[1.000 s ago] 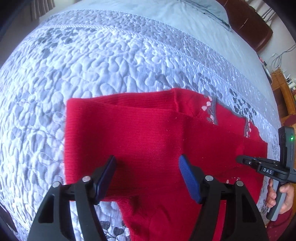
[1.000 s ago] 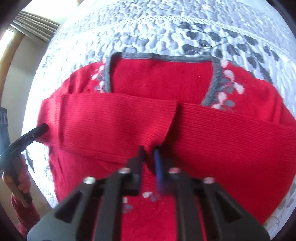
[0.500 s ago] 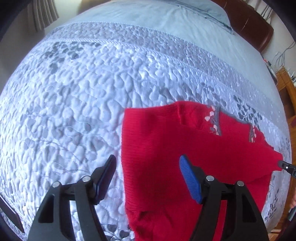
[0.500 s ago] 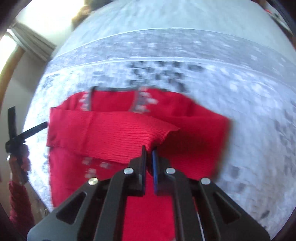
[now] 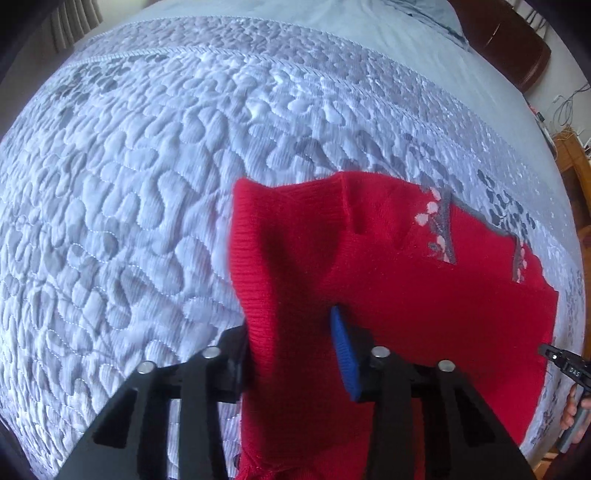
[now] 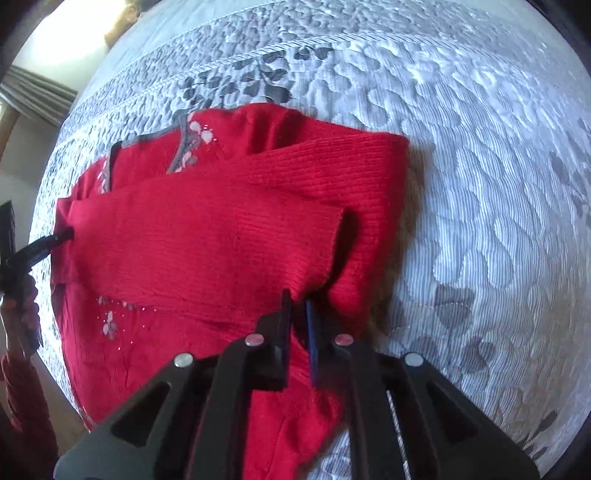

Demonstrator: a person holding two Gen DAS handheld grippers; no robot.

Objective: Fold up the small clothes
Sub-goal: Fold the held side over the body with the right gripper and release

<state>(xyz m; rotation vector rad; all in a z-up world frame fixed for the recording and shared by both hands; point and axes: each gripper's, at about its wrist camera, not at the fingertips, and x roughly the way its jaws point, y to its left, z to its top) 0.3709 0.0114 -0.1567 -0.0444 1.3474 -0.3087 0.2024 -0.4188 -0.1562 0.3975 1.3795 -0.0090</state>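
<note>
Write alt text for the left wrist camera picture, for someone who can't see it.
A red knitted sweater lies partly folded on a grey quilted bedspread. The left gripper is closing, a fold of the sweater between its jaws.

left tool (image 5: 291, 328) closing on sweater (image 5: 424, 295) edge | right tool (image 6: 297, 314) opening, sleeve folded across

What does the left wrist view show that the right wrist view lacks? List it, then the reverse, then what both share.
Left wrist only: a wooden headboard and a grey pillow at the bed's far end. Right wrist only: a curtain, and pale flowers stitched low on the sweater. Both: the red sweater with its grey collar trim, on the quilted bedspread.
</note>
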